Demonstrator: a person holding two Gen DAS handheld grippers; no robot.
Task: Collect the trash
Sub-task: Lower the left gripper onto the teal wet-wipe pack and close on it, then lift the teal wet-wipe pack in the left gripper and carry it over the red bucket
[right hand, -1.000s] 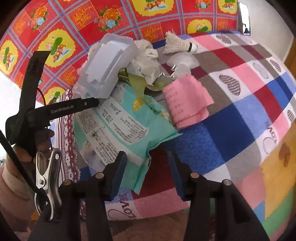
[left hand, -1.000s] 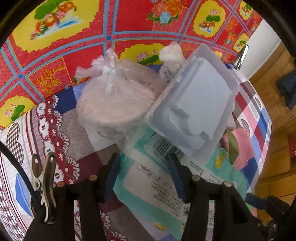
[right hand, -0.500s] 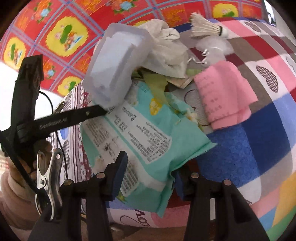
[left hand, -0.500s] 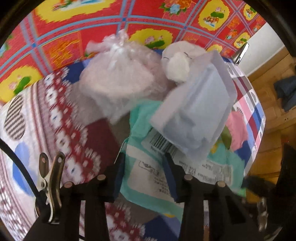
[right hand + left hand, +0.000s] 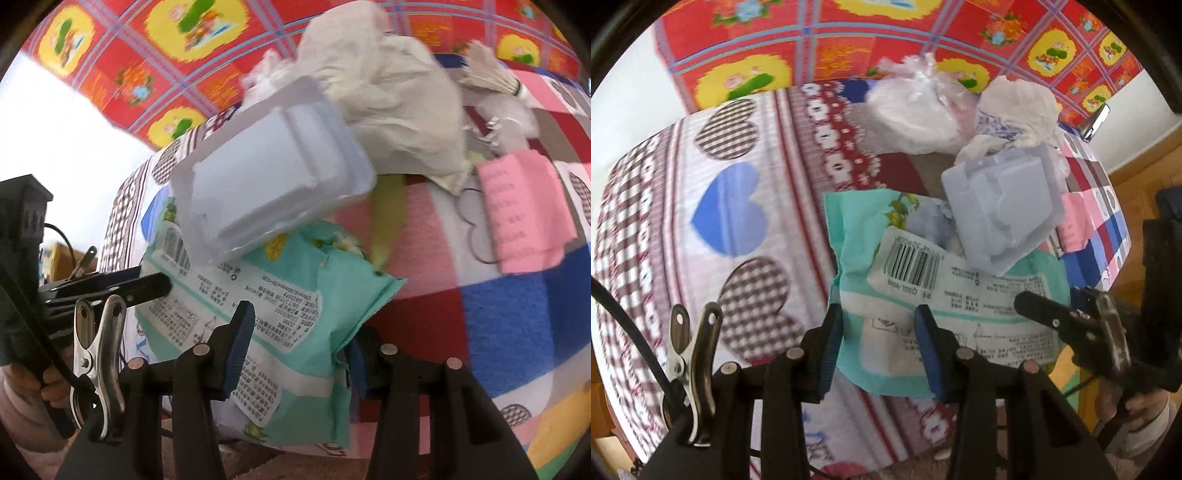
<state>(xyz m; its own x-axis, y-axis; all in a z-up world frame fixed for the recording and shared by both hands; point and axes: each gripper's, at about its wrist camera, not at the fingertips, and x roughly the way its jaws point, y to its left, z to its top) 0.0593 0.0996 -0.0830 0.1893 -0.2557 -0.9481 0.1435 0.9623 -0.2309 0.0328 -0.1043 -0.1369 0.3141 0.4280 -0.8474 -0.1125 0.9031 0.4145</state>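
Wrapper point(image 5: 945, 295) flat, long axis spanning both tongs, barcode end up.

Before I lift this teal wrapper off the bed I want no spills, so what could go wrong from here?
1. The clear plastic tray lies tilted on the teal wrapper; lifting may tip it off.
2. The crumpled tissue leans on that tray and could tumble too.
3. Both the left gripper and the right gripper straddle the same wrapper near the bed's edge; pulling apart might tear it or drop it.
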